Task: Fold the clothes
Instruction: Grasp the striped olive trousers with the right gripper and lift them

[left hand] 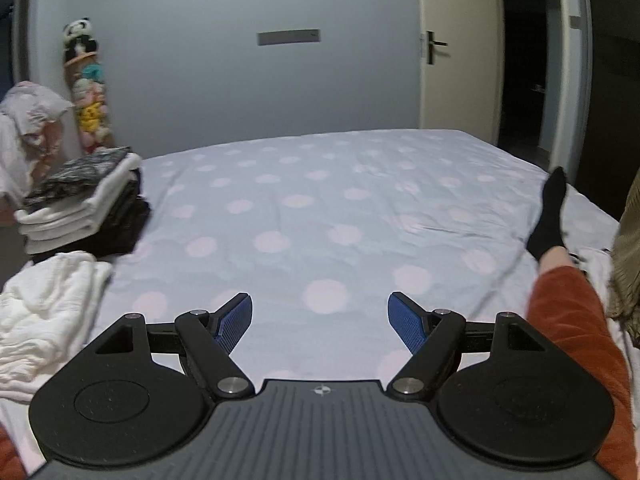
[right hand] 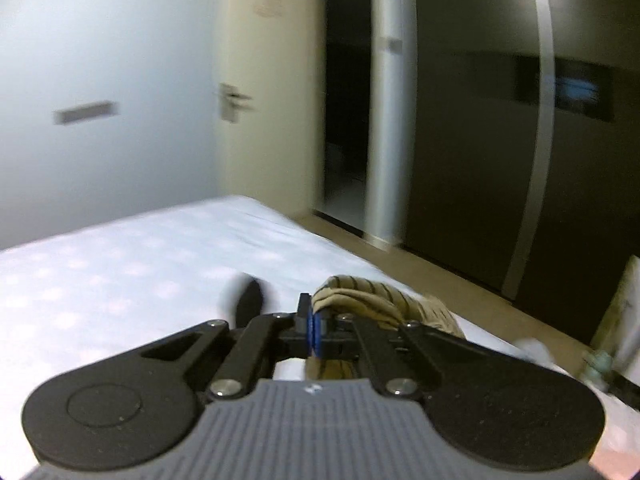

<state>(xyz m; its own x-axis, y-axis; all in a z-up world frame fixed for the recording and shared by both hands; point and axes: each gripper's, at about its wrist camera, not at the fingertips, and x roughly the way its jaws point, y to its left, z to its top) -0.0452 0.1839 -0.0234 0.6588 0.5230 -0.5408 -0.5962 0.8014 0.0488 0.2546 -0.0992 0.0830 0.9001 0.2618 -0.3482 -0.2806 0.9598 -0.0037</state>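
Observation:
My left gripper [left hand: 320,301] hangs open over the dotted pale-blue bedsheet [left hand: 320,208], with nothing between its blue pads. A tan ribbed garment with dark stripes [right hand: 360,294] is bunched in my right gripper [right hand: 314,332], whose blue pads are shut on a fold of it above the bed [right hand: 120,272]. That same tan cloth [left hand: 628,260] hangs at the right edge of the left wrist view. A crumpled white garment [left hand: 48,312] lies on the bed at the near left.
A stack of folded white and dark clothes [left hand: 80,208] stands at the bed's left, with an unfolded heap [left hand: 28,120] and plush toys [left hand: 86,80] behind. A person's orange-clad leg [left hand: 572,320] and black sock [left hand: 550,216] rest at the right. A doorway [right hand: 344,120] and dark wardrobe [right hand: 500,160] lie beyond.

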